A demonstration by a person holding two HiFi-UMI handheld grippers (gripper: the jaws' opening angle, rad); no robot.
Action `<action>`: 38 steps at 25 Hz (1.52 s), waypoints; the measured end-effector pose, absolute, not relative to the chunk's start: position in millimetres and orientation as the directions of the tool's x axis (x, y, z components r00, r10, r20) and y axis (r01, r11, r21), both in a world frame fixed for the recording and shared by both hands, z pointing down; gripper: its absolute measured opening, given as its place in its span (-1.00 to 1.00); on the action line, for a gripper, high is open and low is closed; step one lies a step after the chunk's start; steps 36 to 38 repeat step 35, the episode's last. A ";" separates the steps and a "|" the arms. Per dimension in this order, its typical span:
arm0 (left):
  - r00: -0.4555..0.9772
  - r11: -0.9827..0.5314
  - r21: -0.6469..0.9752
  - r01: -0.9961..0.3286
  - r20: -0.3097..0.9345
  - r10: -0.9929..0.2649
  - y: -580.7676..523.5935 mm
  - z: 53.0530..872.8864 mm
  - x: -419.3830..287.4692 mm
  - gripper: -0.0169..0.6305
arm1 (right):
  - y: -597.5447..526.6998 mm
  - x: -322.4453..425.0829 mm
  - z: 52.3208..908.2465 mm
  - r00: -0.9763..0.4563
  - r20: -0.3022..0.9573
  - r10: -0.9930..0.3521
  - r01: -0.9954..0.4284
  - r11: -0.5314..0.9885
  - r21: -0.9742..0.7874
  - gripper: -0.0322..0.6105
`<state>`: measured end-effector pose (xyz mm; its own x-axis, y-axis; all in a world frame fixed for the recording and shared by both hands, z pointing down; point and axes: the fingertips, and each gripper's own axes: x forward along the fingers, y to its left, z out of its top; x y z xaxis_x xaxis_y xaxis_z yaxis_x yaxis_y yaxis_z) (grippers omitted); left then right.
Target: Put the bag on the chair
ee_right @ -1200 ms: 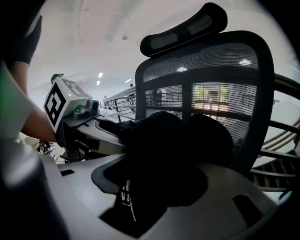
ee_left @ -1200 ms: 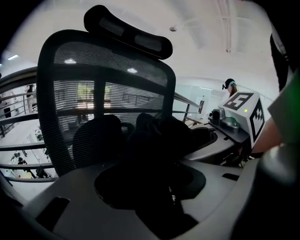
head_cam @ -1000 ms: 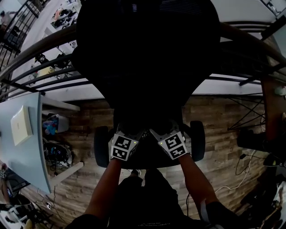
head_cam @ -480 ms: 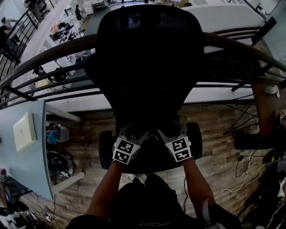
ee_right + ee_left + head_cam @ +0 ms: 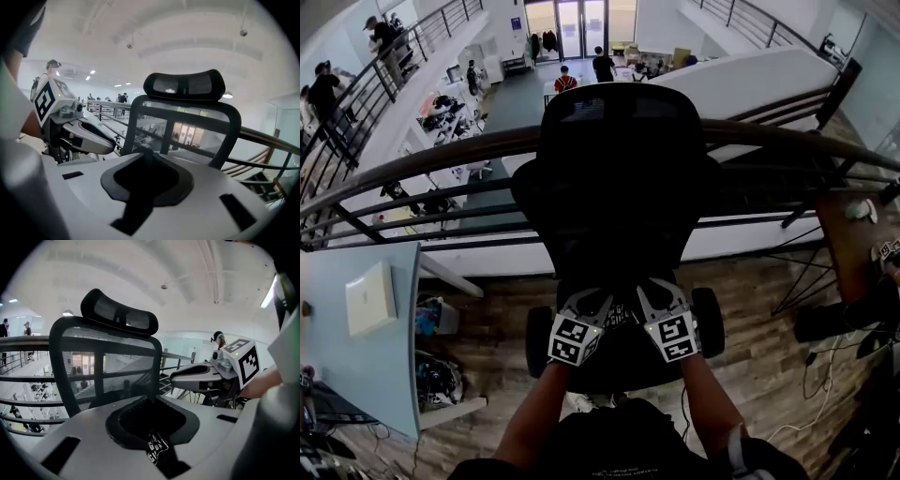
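Note:
A black mesh office chair [image 5: 619,187] faces me at the railing. Both grippers rest side by side over its dark seat [image 5: 623,366] and point at the backrest. The bag is black on black, so its outline does not show from the head view. My left gripper [image 5: 598,302] is closing. A black fabric strip with a white printed label [image 5: 158,452] lies pinched in the narrow gap between its jaws. My right gripper [image 5: 649,292] is closing too, and dark material [image 5: 136,206] fills its narrow gap. Each gripper view looks up at the backrest [image 5: 108,376] [image 5: 183,126].
A dark metal railing [image 5: 441,155] runs behind the chair, with a lower floor and people beyond it. A pale blue table [image 5: 356,375] with a white box [image 5: 371,298] stands at the left. Wooden floor [image 5: 750,300], cables and a brown desk [image 5: 853,234] are at the right.
The head view has pulled up and back, so the chair looks smaller and its whole back shows. Both grippers stay at the seat's front and sit slightly closer together.

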<state>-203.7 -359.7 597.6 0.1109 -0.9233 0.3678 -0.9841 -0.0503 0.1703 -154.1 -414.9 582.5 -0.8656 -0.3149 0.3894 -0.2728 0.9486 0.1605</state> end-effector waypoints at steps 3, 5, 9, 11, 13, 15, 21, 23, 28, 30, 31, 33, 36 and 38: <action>0.104 -0.049 0.163 -0.985 0.346 -0.932 -352.3 582.6 -204.7 -0.87 | -406.8 -155.7 566.1 -0.874 0.363 -0.323 -0.272 0.944 0.185 -0.82; 0.108 -0.059 0.157 -0.986 0.331 -0.938 -347.2 573.2 -205.1 -0.91 | -398.1 -158.4 560.1 -0.882 0.356 -0.308 -0.257 0.949 0.185 -0.84; 0.117 -0.085 0.115 -0.990 0.309 -0.944 -343.3 553.8 -206.8 -0.91 | -385.1 -164.3 542.1 -0.900 0.317 -0.298 -0.253 0.952 0.175 -0.84; 0.116 -0.090 0.100 -0.991 0.295 -0.949 -342.2 543.3 -210.4 -0.91 | -379.1 -167.7 530.7 -0.911 0.289 -0.294 -0.249 0.951 0.181 -0.84; 0.108 -0.086 0.090 -0.992 0.282 -0.953 -339.6 533.3 -214.6 -0.91 | -373.6 -171.9 518.1 -0.921 0.262 -0.287 -0.238 0.949 0.205 -0.84; 0.095 -0.075 0.082 -0.994 0.269 -0.959 -336.1 523.4 -218.4 -0.91 | -370.5 -175.6 504.0 -0.930 0.238 -0.282 -0.230 0.947 0.225 -0.84; 0.077 -0.064 0.065 -0.996 0.235 -0.969 -329.3 501.3 -226.1 -0.91 | -369.1 -181.1 477.9 -0.934 0.206 -0.292 -0.237 0.938 0.252 -0.84; 0.072 -0.059 0.062 -0.996 0.225 -0.972 -327.4 495.8 -228.0 -0.91 | -370.8 -181.3 475.2 -0.930 0.218 -0.296 -0.238 0.936 0.258 -0.84; 0.066 -0.057 0.047 -0.997 0.223 -0.973 -323.5 490.7 -228.6 -0.91 | -371.0 -180.4 467.4 -0.931 0.219 -0.293 -0.233 0.936 0.264 -0.84; 0.069 -0.062 0.038 -0.997 0.221 -0.973 -325.2 489.9 -227.1 -0.91 | -370.9 -178.9 470.0 -0.931 0.220 -0.292 -0.234 0.939 0.254 -0.84; 0.069 -0.064 0.033 -0.997 0.220 -0.973 -325.6 489.2 -226.9 -0.91 | -370.0 -178.6 472.1 -0.931 0.221 -0.289 -0.234 0.941 0.245 -0.84; 0.068 -0.065 0.024 -0.998 0.220 -0.973 -325.2 488.0 -227.2 -0.91 | -367.2 -177.8 476.7 -0.931 0.226 -0.286 -0.233 0.944 0.234 -0.84; 0.067 -0.064 0.019 -0.998 0.221 -0.973 -324.2 487.1 -227.7 -0.91 | -364.6 -176.7 480.4 -0.930 0.230 -0.285 -0.234 0.946 0.226 -0.84; 0.067 -0.064 0.019 -0.998 0.221 -0.973 -324.2 487.1 -227.7 -0.91 | -364.6 -176.7 480.4 -0.930 0.230 -0.285 -0.234 0.946 0.226 -0.84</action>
